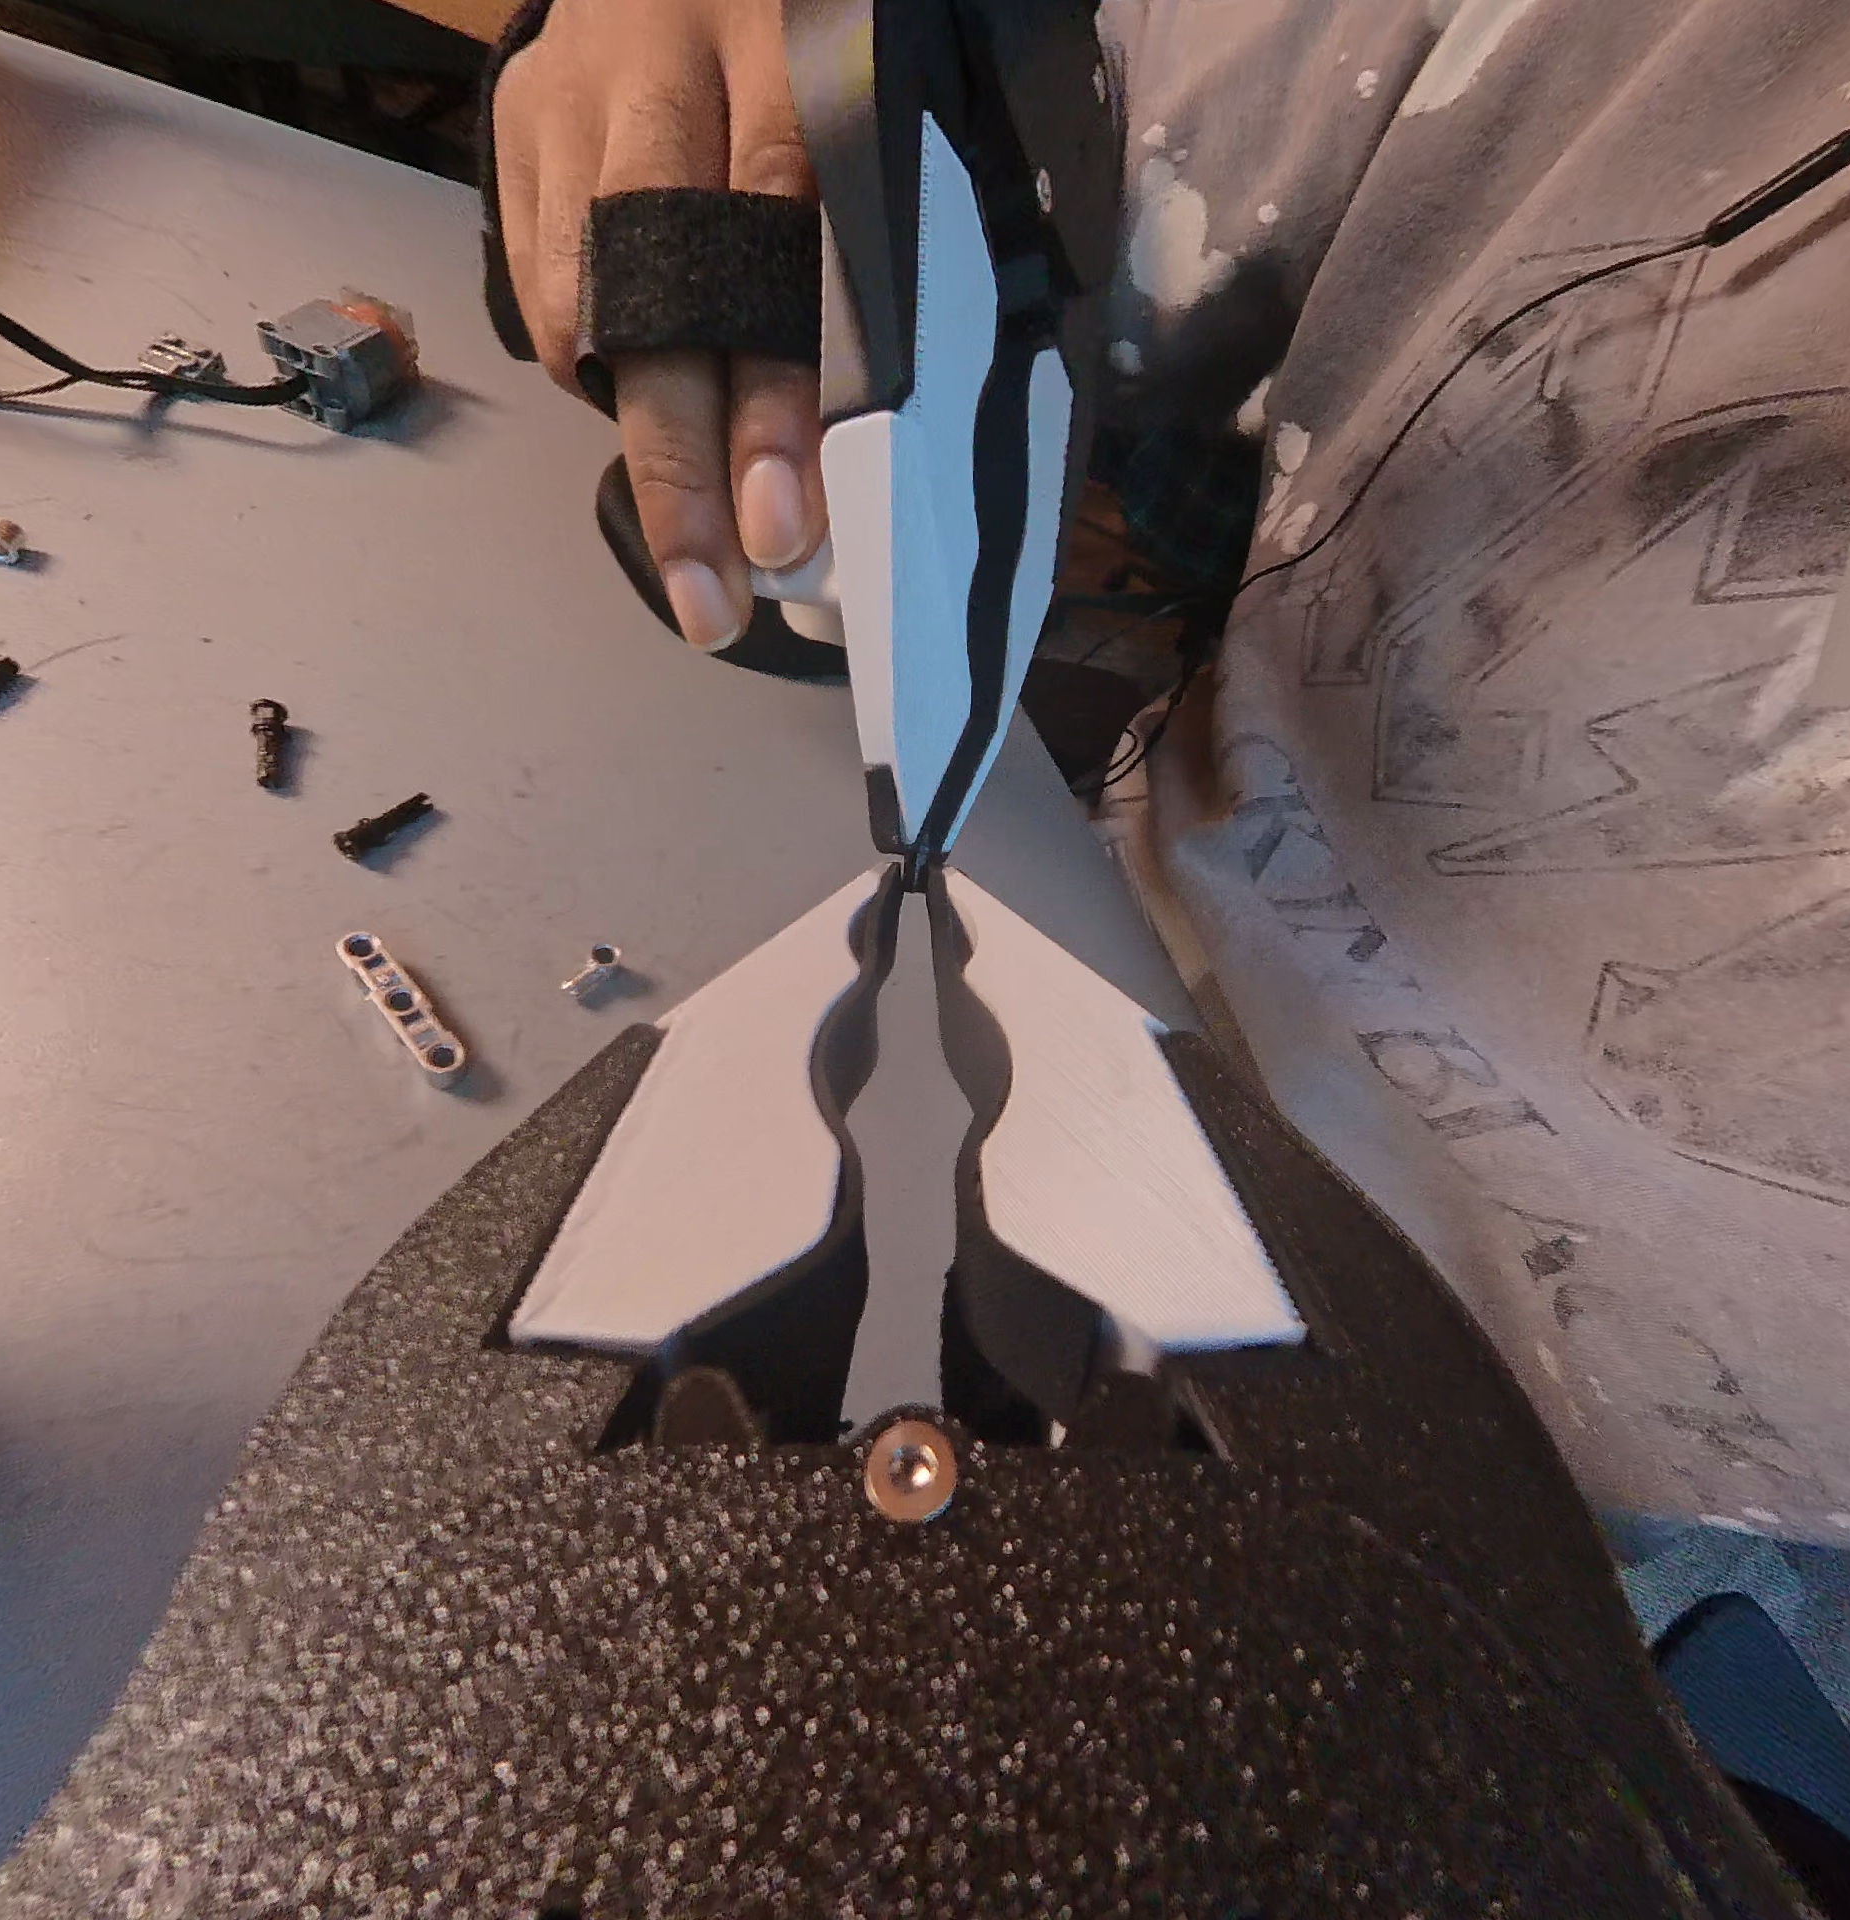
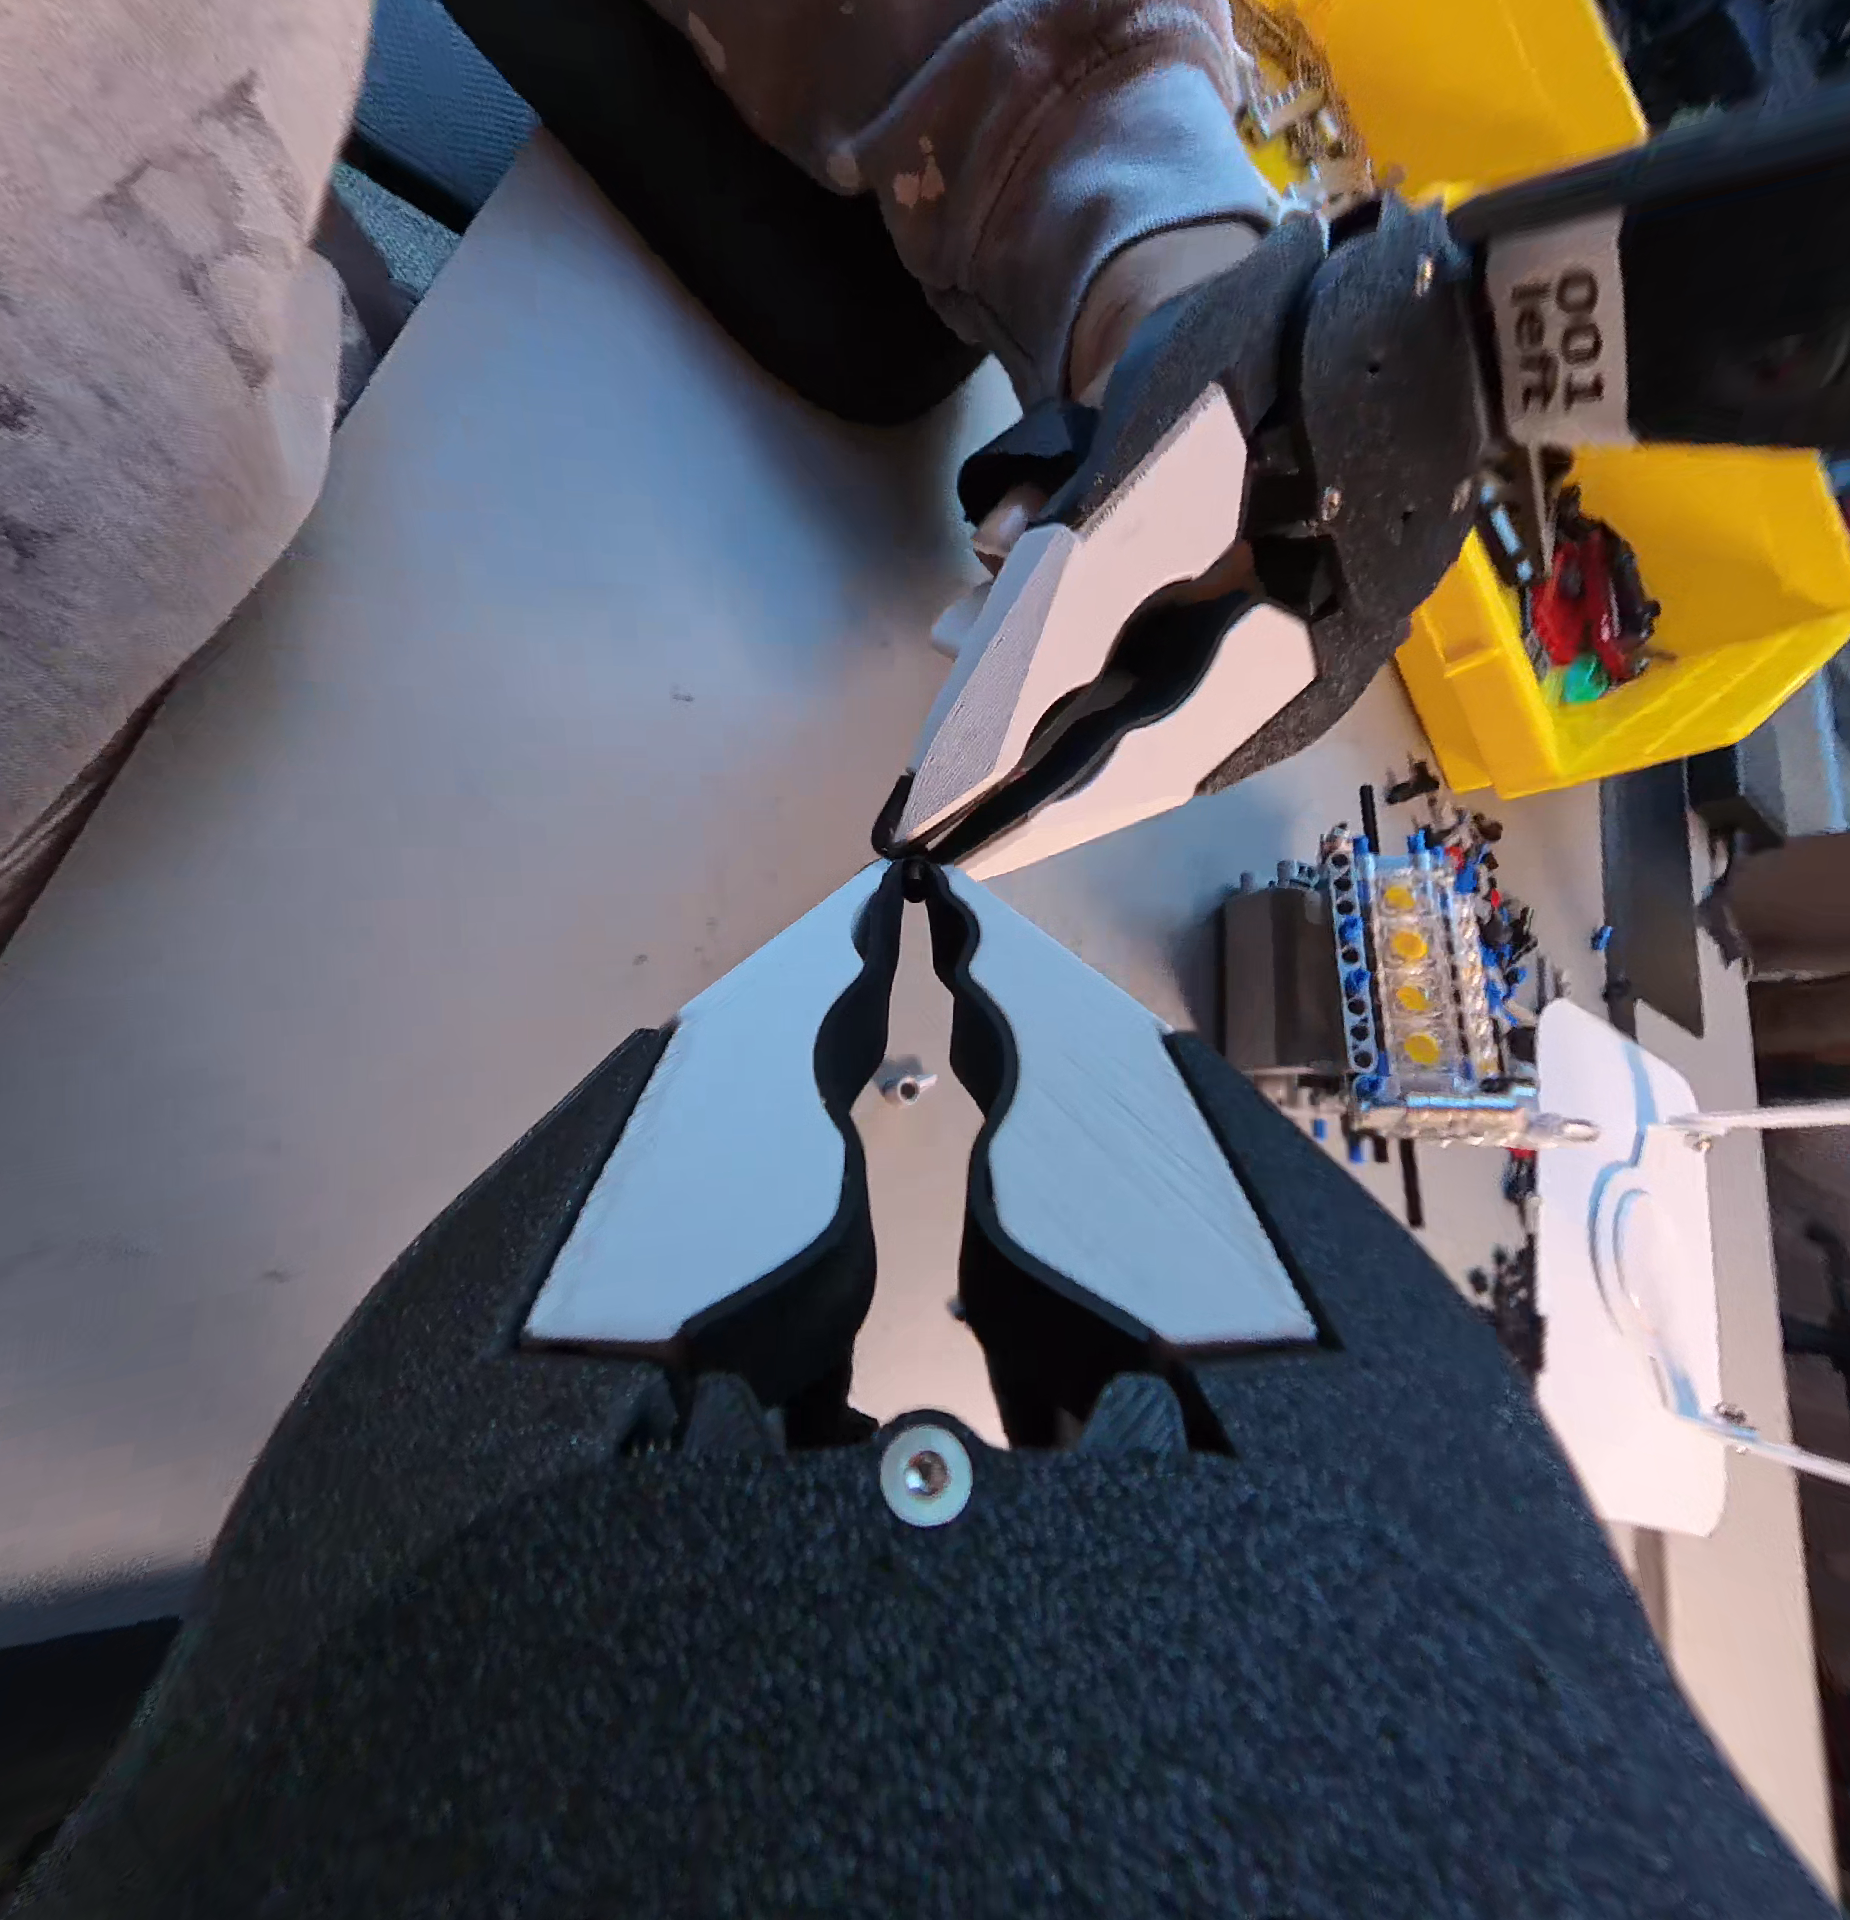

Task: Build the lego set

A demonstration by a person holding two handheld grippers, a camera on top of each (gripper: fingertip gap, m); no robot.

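Small black pin [image 1: 913, 876], raised above the grey tabletop [image 1: 277, 1299]. Pinched on one side between the fingertips of the left hand-held gripper [image 1: 912, 885], on the other between those of the right hand-held gripper [image 2: 910, 883]. Both sets of tips closed on the pin, meeting nose to nose. Mostly hidden by the tips; shape and tilt unclear.
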